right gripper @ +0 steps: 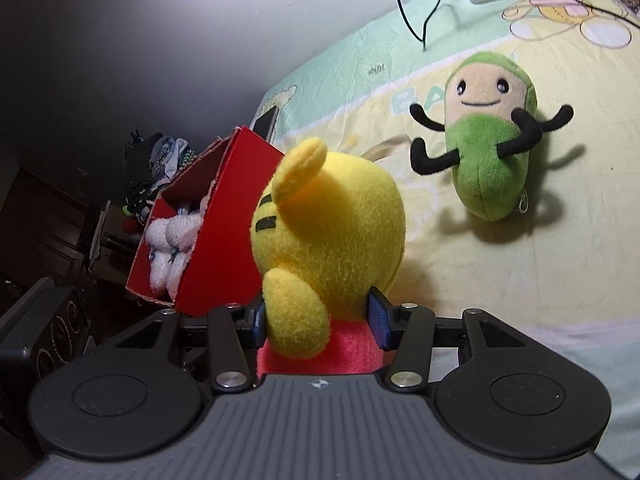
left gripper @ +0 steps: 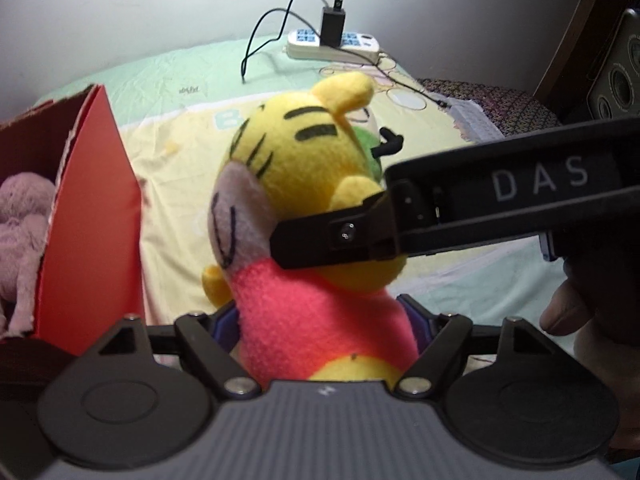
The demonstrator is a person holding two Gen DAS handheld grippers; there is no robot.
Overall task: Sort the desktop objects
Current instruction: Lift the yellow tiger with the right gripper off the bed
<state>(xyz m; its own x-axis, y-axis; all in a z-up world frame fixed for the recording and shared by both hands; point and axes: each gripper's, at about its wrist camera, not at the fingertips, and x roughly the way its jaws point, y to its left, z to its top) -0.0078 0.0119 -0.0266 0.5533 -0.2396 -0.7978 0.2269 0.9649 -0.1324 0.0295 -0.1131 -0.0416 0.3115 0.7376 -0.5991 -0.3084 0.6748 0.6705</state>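
Note:
A yellow tiger plush with a red shirt (left gripper: pixel 304 184) is held up above the bed. My left gripper (left gripper: pixel 320 320) is shut on its red body. My right gripper (right gripper: pixel 318 320) is shut on its neck, below the yellow head (right gripper: pixel 332 224); it also shows in the left wrist view (left gripper: pixel 320 240), reaching in from the right. A red cardboard box (left gripper: pixel 92 216) stands to the left, with a pale plush (left gripper: pixel 20 224) inside; it also shows in the right wrist view (right gripper: pixel 212 240). A green bean plush (right gripper: pixel 492 136) lies on the bedsheet to the right.
A patterned bedsheet (right gripper: pixel 520 280) covers the surface. A white power strip (left gripper: pixel 332 46) with a black charger and cables lies at the far edge by the wall. A phone (right gripper: pixel 266 122) lies beyond the box. Dark furniture and clutter (right gripper: pixel 152 168) stand off the left side.

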